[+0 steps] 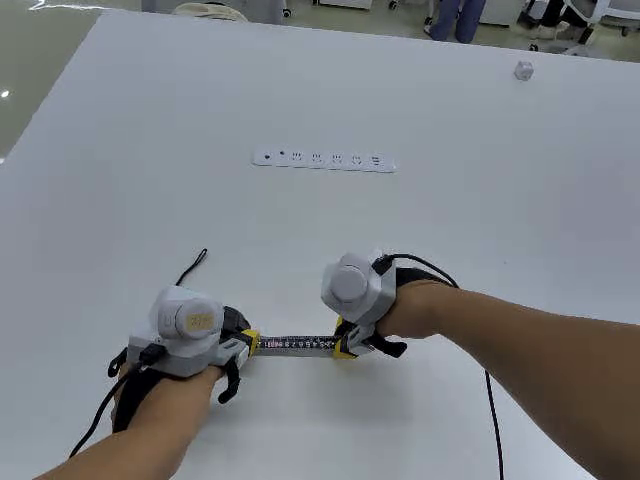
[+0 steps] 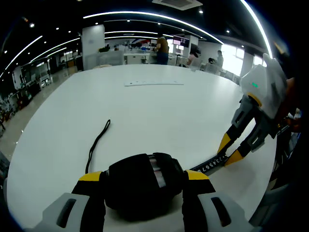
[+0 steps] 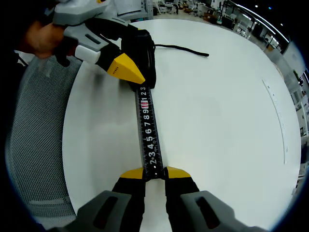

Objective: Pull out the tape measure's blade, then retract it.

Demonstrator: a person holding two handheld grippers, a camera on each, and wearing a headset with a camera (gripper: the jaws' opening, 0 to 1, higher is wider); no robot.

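Observation:
The black tape measure case (image 2: 142, 183) sits on the white table, clamped between the yellow-tipped jaws of my left gripper (image 2: 144, 178), also seen in the head view (image 1: 243, 343). Its black wrist strap (image 2: 98, 141) trails across the table behind it. The numbered blade (image 3: 147, 133) runs a short way out of the case (image 3: 143, 60) to my right gripper (image 3: 154, 172), which is shut on the blade's end. In the head view the blade (image 1: 297, 344) spans the gap between the two grippers, with the right gripper (image 1: 343, 348) at its right end.
A white power strip (image 1: 324, 160) lies further back on the table, and a small white object (image 1: 523, 70) sits near the far right edge. A black cable (image 1: 492, 410) runs under the right forearm. People stand beyond the table's far edge.

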